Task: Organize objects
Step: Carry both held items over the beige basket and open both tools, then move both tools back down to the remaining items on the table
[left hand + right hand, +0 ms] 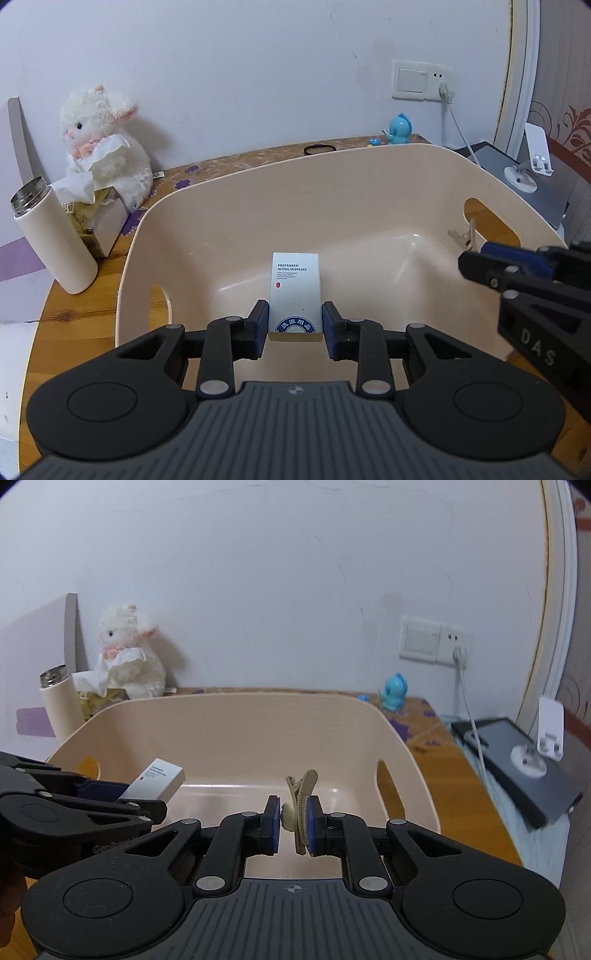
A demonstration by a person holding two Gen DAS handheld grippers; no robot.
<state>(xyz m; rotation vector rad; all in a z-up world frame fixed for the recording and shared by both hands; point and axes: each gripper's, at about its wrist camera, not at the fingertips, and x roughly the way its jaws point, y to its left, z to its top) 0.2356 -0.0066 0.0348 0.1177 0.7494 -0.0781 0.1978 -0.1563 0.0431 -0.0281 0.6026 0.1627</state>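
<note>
My left gripper (294, 325) is shut on a small white box (295, 291) printed "Preferred Hotel Supplies" and holds it over the beige plastic basket (258, 206). The box also shows in the right wrist view (153, 780), held by the left gripper (123, 794). My right gripper (293, 821) is shut on a beige hair clip (301, 801) above the basket's near rim (236, 720). In the left wrist view the right gripper (471, 254) holds the clip (463, 234) by the basket's right handle hole.
A white plush lamb (107, 147), a tissue pack (92, 221) and a white thermos (55, 240) stand left of the basket. A black hair tie (320, 149) and a blue toy (399, 129) lie behind it. A dark tablet with a phone stand (532, 764) lies to the right.
</note>
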